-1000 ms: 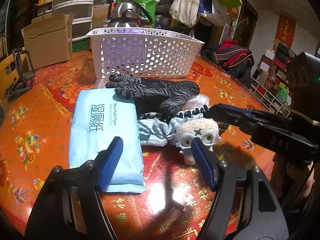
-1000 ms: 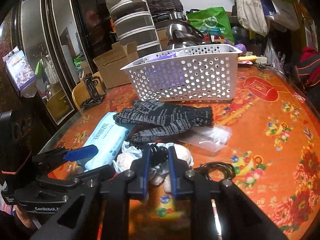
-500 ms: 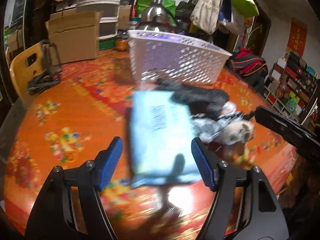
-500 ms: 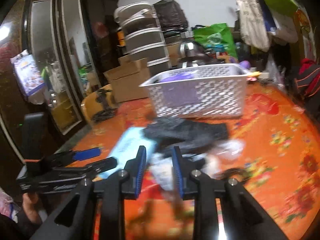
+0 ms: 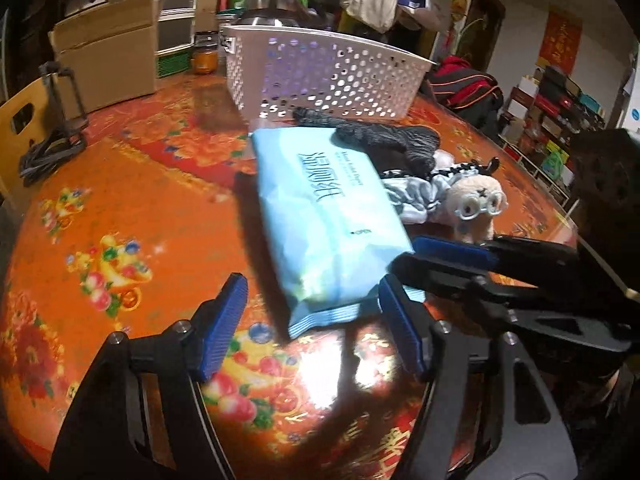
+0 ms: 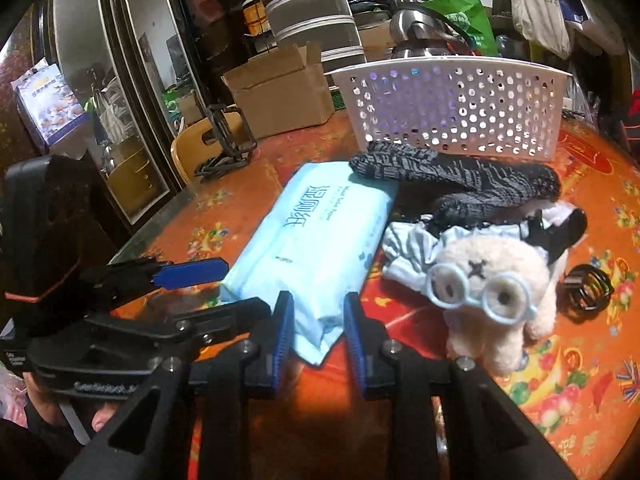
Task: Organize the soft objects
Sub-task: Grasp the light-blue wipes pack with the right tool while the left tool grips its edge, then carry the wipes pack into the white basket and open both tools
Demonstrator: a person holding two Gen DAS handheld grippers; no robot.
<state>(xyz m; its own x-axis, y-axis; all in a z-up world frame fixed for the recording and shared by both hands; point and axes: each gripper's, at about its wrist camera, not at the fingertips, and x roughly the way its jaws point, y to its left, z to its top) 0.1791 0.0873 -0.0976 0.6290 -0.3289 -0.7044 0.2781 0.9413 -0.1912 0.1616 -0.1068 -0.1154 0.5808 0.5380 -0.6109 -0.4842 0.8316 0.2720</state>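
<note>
The pale blue plastic-wrapped pack of moist tissue (image 5: 332,216) is lying on the round red-and-orange patterned table (image 5: 132,208), just in front of the white perforated plastic basket (image 5: 320,76), with its far corner touching the dark grey knitted gloves (image 5: 384,140). To my eye the pack is looking soft and squashy, fairly light, and its glossy film wrapper is probably slippery, so a pinch on the crimped end seam alone is likely to slide off; taking it across its width near the end, where the filling gives the pads something to bite, seems the safer hold.

The left gripper (image 5: 316,324) is standing with its blue pads wide apart, and the pack's near end is sitting between them without either pad pressing on it; those jaws have just been closing a little. The right gripper (image 6: 318,332) is coming in from the side, its pads only a narrow way apart, having just been opening, and the pack's near corner is poking up between them; I cannot tell for sure that they are pressing on it.

Beside the pack, the cream plush toy with pale blue glasses (image 6: 492,292) is resting against a pale blue striped cloth scrunchie (image 6: 408,252), both untouched.
</note>
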